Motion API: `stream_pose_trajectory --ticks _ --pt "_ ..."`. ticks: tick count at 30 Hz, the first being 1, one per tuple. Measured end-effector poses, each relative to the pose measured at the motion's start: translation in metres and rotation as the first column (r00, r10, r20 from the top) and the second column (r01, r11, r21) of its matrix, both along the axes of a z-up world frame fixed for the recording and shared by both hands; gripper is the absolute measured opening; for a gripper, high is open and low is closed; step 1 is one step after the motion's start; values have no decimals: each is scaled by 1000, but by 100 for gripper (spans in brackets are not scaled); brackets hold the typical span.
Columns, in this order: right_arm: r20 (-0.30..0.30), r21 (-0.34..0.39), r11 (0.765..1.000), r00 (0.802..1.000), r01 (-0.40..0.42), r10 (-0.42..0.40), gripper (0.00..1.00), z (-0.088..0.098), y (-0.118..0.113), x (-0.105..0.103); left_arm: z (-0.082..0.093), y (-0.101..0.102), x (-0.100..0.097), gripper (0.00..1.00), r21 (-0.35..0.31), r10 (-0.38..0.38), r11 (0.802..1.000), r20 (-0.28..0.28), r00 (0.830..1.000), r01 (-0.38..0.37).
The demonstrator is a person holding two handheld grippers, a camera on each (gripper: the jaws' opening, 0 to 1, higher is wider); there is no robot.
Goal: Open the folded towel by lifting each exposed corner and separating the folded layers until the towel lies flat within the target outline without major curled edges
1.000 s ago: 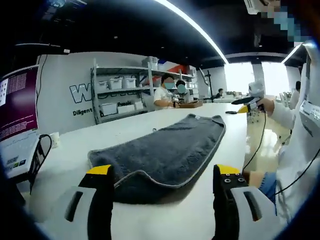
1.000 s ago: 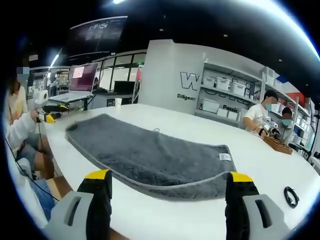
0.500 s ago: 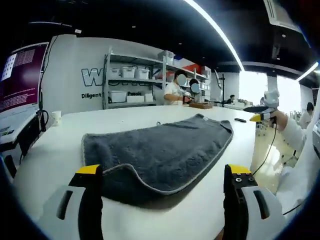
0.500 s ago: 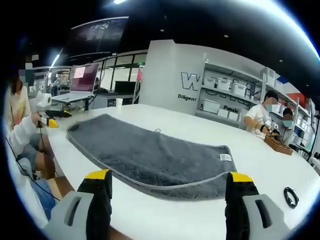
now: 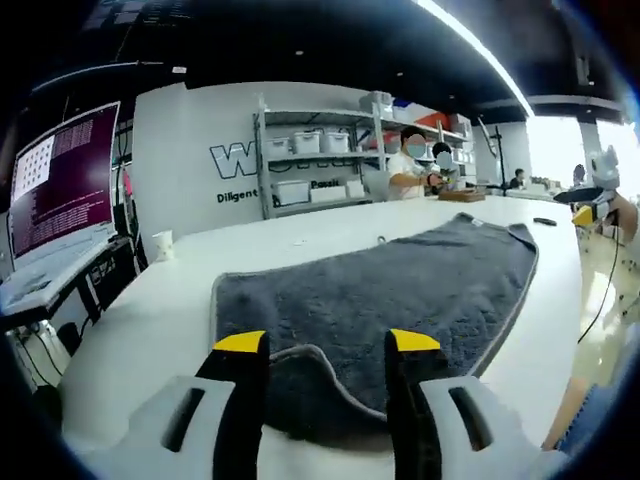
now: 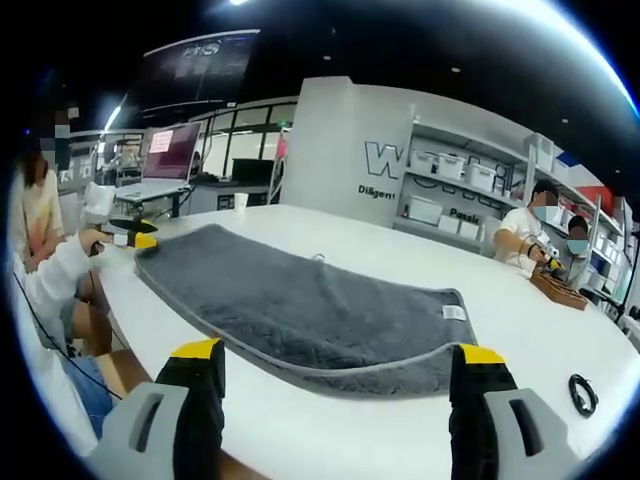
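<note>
A dark grey towel (image 5: 400, 290) with a paler stitched edge lies folded in two layers on the white table (image 5: 170, 310). Its near corner sits between the jaws of my left gripper (image 5: 326, 345), which stand partly closed with a gap still showing on both sides. In the right gripper view the towel (image 6: 290, 300) stretches away to the left, with a white label (image 6: 453, 312) near its right corner. My right gripper (image 6: 340, 352) is open just short of the towel's long edge, holding nothing. The left gripper (image 6: 135, 238), held by a hand, is at the towel's far corner.
A screen (image 5: 60, 185) and a paper cup (image 5: 160, 243) stand at the table's left end. Shelves with white bins (image 5: 320, 160) line the back wall. People sit at the far end (image 6: 525, 235). A black cable ring (image 6: 582, 392) lies on the table near my right jaw.
The left gripper has moved up to the towel's corner and its jaws have narrowed around it. The right gripper has stayed put and open.
</note>
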State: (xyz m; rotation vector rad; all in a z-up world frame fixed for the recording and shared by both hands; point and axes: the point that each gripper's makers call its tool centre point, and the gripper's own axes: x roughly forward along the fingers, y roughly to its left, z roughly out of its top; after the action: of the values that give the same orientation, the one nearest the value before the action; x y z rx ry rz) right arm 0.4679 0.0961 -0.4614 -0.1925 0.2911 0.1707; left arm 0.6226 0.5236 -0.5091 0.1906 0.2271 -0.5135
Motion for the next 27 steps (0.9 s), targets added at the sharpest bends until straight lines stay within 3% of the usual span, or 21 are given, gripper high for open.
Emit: stream_pose_trajectory --ticks 11,14,20,23,27 --pt "-10 4 1000 1000 -3 3 93 -4 3 3 -13 6 6 2 48 40 998 -79 996 -36" --pt "-7 4 1000 1000 -2 2 93 -3 3 3 -13 13 2 2 31 63 998 -87 994 -60" --pt "-6 5 1000 1000 -2 2 93 -3 3 3 -11 38 -18 2 10 161 987 -34 986 -160" --pt "-6 7 1000 1000 -2 2 93 -4 4 3 -15 57 -33 2 14 236 972 -4 972 -236" --pt "-8 9 1000 1000 -6 6 93 -6 6 3 -22 71 -44 1 25 284 959 -11 959 -283"
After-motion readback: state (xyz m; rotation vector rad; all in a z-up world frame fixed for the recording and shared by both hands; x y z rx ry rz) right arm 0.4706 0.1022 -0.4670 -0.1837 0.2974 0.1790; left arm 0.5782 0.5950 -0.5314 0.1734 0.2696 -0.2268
